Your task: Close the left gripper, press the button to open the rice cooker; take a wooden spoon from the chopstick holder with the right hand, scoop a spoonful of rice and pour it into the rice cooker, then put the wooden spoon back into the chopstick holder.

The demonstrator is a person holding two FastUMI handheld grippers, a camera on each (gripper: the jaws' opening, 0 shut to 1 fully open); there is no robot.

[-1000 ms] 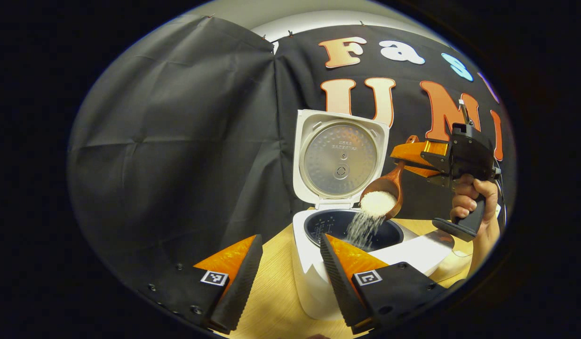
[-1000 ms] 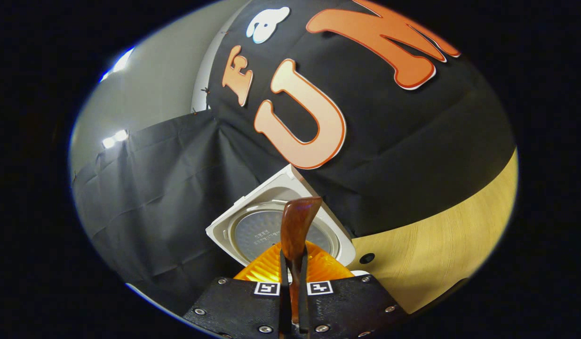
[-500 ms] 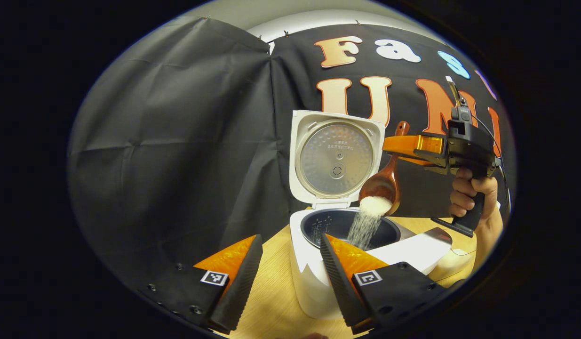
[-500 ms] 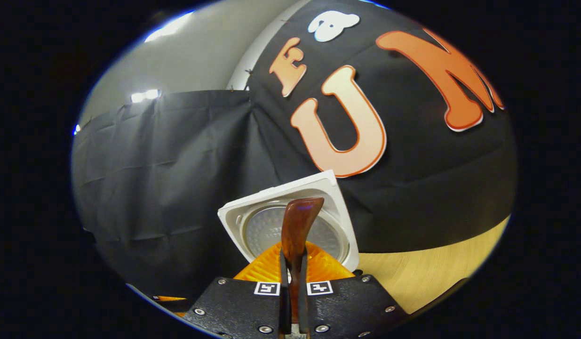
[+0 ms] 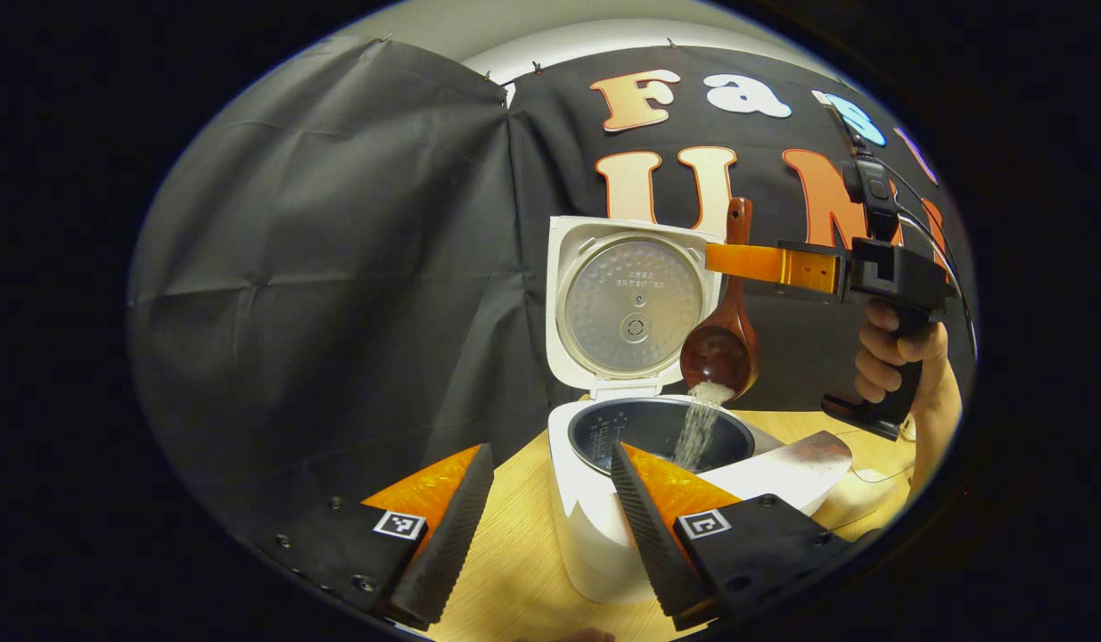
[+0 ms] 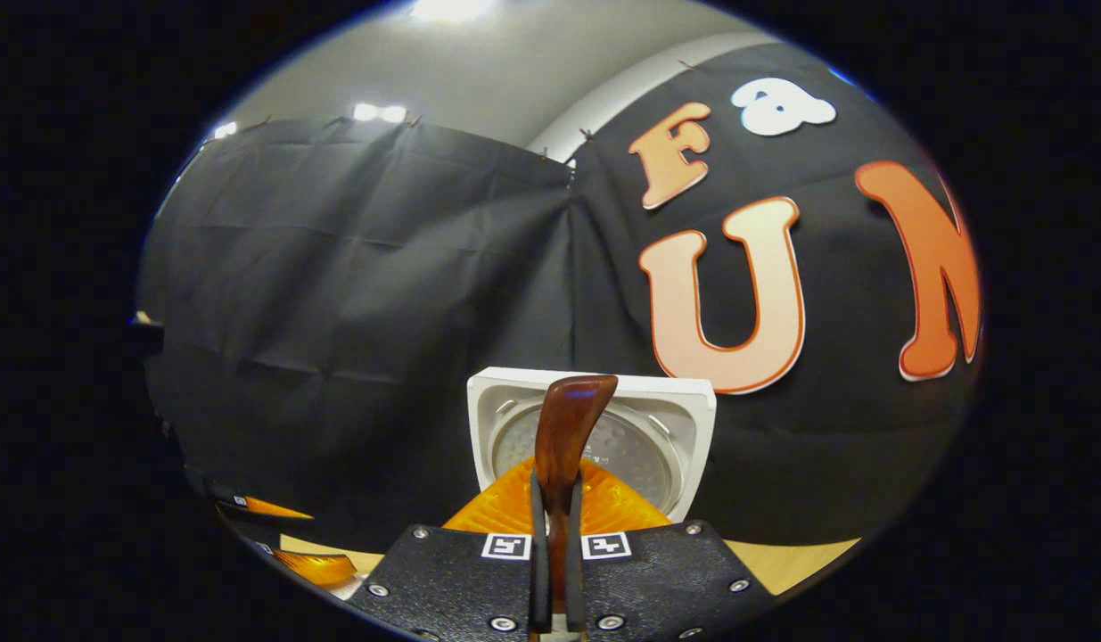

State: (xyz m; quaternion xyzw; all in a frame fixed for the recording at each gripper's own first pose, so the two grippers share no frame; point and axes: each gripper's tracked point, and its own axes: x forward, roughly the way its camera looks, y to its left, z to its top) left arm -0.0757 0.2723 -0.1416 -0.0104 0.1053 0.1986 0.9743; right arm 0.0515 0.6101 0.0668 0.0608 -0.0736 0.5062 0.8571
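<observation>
The white rice cooker [image 5: 595, 526] stands on the table with its lid [image 5: 632, 308] upright and open. Above the dark inner pot [image 5: 644, 428] hangs the brown wooden spoon [image 5: 721, 352], bowl down and steeply tipped. A thin stream of rice [image 5: 697, 428] falls from it into the pot. My right gripper [image 5: 727, 260] holds the handle from the right, gripped by a hand [image 5: 889, 366]. In the right gripper view that gripper [image 6: 554, 486] is shut on the spoon handle [image 6: 570, 423], with the lid [image 6: 603, 428] behind it. My left gripper [image 5: 550, 517] hovers open in front of the cooker, holding nothing.
The light wooden table [image 5: 514, 571] carries the cooker. The cooker's silvery front panel [image 5: 809, 450] points right, and a thin cable [image 5: 871, 473] lies beside it. My left gripper's fingers [image 6: 291, 557] appear at the lower left of the right gripper view.
The right gripper has turned level and risen a little, swinging the spoon almost vertical. Most of the rice has left the bowl and the stream is thinner. The left gripper has barely moved.
</observation>
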